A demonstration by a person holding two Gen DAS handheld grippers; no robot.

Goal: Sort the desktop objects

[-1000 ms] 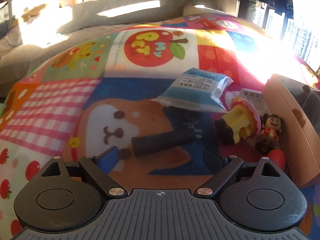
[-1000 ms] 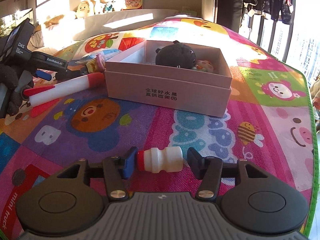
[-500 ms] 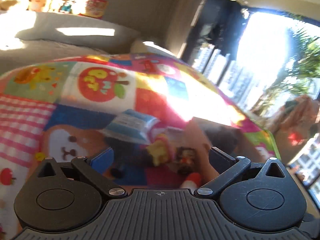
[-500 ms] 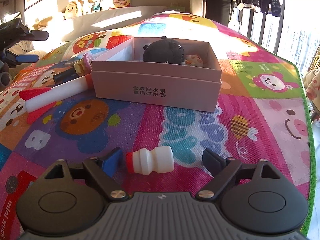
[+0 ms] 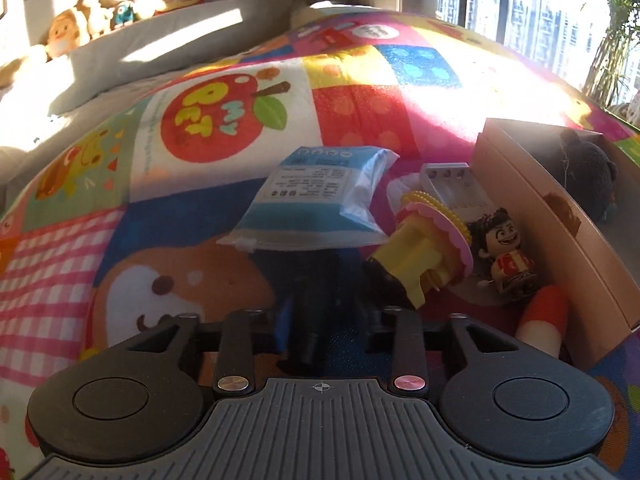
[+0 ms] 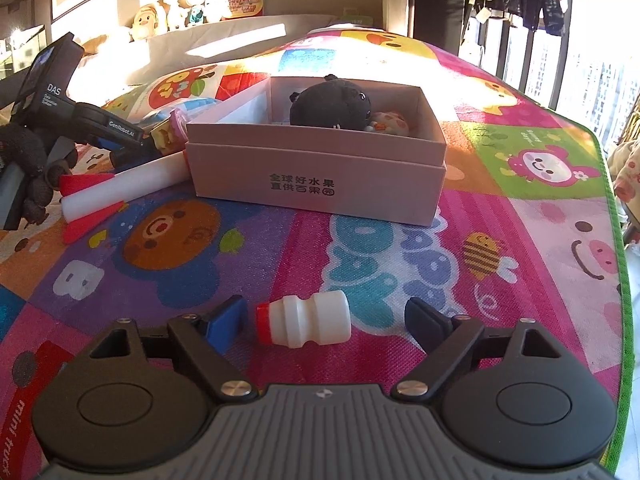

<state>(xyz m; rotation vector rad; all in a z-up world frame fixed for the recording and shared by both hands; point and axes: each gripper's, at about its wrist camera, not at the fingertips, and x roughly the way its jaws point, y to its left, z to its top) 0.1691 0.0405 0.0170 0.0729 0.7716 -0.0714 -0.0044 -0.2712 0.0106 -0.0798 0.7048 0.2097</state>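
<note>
Now the left gripper [image 5: 320, 320] is clamped narrow on a dark cylinder [image 5: 310, 320] between its jaws, apparently ready to carry it to the box [image 5: 560, 240] at its right. Just ahead lies a blue packet [image 5: 316, 200]. Further right, the right gripper [image 6: 320, 316] stands wide around a small white bottle [image 6: 304, 324] lying untouched on the mat [image 6: 500, 240], pads apart from it; the same box sits beyond.
</note>
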